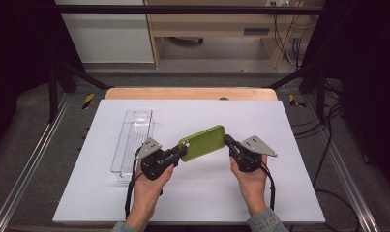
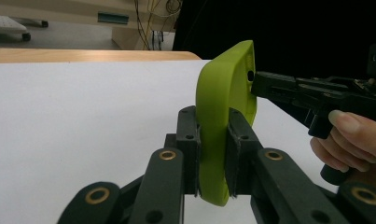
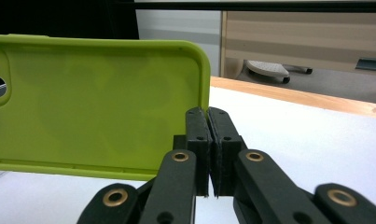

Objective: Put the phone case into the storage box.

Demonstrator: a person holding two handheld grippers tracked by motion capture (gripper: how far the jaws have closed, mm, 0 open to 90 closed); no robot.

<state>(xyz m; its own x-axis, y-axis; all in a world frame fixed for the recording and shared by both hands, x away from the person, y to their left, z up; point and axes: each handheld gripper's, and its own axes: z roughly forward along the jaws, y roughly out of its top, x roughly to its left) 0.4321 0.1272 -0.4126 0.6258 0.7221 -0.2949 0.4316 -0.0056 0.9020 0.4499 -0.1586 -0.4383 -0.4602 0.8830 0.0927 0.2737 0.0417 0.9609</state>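
Note:
A lime-green phone case hangs above the white mat, tilted with its right end higher, held between both grippers. My left gripper is shut on the case's lower left end. In the left gripper view the case stands on edge between the two pads of that gripper. My right gripper meets the case's upper right end. In the right gripper view its jaws are pressed together on the thin rim of the case, whose flat back faces the camera. The right gripper also appears in the left gripper view, at the case's far end.
A long clear plastic tray lies on the white mat, just left of my left hand. The wooden table edge runs behind the mat. Black frame posts and cables flank the table.

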